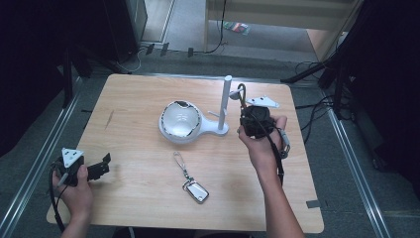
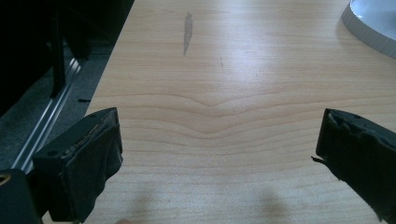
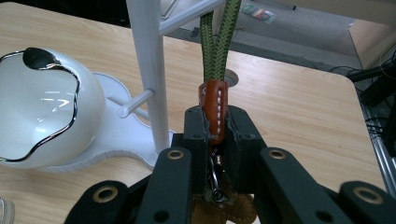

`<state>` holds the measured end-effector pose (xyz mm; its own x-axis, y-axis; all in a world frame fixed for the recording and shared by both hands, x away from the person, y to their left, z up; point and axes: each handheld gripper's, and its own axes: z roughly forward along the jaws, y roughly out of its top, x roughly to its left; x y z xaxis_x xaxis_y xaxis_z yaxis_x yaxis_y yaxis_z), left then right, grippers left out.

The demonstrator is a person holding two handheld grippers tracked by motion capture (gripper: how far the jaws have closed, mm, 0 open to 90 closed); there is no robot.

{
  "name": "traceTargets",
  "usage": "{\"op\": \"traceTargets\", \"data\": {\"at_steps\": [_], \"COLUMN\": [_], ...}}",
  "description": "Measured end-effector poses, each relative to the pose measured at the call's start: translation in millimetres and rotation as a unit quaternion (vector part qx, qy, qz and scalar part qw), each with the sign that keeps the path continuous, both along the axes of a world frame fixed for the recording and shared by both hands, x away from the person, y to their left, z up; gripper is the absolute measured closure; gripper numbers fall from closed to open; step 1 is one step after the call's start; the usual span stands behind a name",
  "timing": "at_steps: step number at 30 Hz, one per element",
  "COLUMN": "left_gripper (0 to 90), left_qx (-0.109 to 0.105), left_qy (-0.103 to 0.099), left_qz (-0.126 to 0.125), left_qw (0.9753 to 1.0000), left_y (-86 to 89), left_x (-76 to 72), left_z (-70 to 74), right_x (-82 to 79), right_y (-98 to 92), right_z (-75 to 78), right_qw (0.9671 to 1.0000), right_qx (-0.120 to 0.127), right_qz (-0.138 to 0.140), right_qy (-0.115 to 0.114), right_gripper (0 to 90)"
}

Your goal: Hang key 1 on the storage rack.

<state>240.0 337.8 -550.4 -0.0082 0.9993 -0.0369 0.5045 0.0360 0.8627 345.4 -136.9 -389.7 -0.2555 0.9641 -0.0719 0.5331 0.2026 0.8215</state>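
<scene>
A white stand (image 1: 224, 106) with an upright post (image 3: 148, 70) and side pegs rises from the same base as a white bowl (image 1: 180, 120) with a chrome rim (image 3: 51, 100). My right gripper (image 1: 255, 120) (image 3: 215, 130) is shut on a key strap: a green cord loop (image 3: 215, 39) with a brown leather collar (image 3: 214, 107). The loop reaches up to a peg near the post's top (image 1: 241, 91). A car key fob (image 1: 195, 191) on a metal clip lies on the table near the front. My left gripper (image 1: 94, 168) (image 2: 219, 154) rests open at the front left, with bare wood between its jaws.
The wooden table (image 1: 143, 94) has a dark streak (image 2: 187, 30) at the left. Metal rails (image 1: 34, 168) run along both sides on a grey floor. Cables and dark stands crowd the right and back edges (image 1: 317, 74).
</scene>
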Motion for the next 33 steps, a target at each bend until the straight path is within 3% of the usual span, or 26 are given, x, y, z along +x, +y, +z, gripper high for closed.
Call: {"op": "traceTargets", "data": {"at_steps": [23,31,33], "left_gripper": [0.6,0.6,0.6], "left_qx": [-0.002,-0.003,-0.002], "left_qy": [0.002,0.001,0.002], "left_qz": [0.001,0.0,-0.001], "left_qw": [1.0,1.0,1.0], "left_y": [0.4,0.3,0.4], "left_x": [0.1,0.7,0.6], "left_z": [0.0,-0.1,0.0], "right_x": [-3.1,-1.2,-1.2], "right_y": [17.8,26.5,26.9], "right_z": [3.7,-1.8,-5.7], "right_qw": [0.9991,0.9975,0.9977], "right_qx": [-0.037,-0.067,-0.064], "right_qz": [0.003,0.011,0.017], "right_qy": [-0.02,-0.019,-0.017], "right_gripper": [80.6,80.3,79.7]}}
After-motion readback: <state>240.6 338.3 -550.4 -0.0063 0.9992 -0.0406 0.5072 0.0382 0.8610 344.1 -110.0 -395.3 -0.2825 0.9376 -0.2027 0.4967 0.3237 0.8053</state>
